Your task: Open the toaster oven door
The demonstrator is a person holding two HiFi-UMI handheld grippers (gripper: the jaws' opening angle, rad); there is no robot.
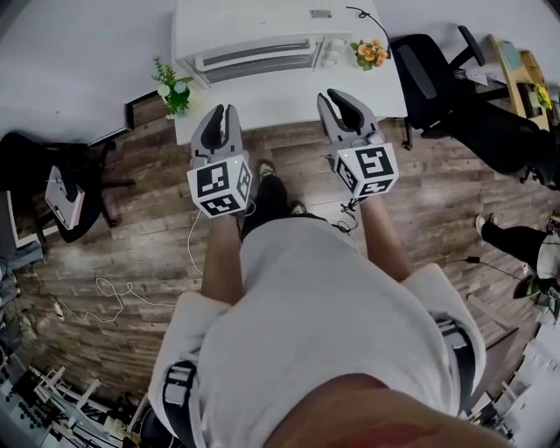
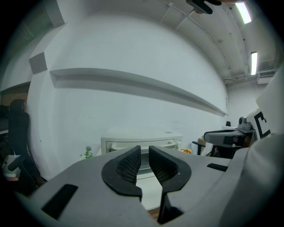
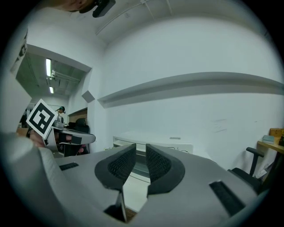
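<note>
the toaster oven (image 1: 254, 39) is seen at the back of the white counter (image 1: 280, 109), its door shut. a green plant (image 1: 173, 87) is at the counter's left corner and orange flowers (image 1: 369, 52) are just beside the oven's right. a label (image 1: 321, 13) on the oven's top is too small to be read. the left claw (image 1: 220, 114) and right claw (image 1: 343, 98) are pointed at the oven, apart from it. each claw's jaws are slightly parted, with nothing gripped.
</note>
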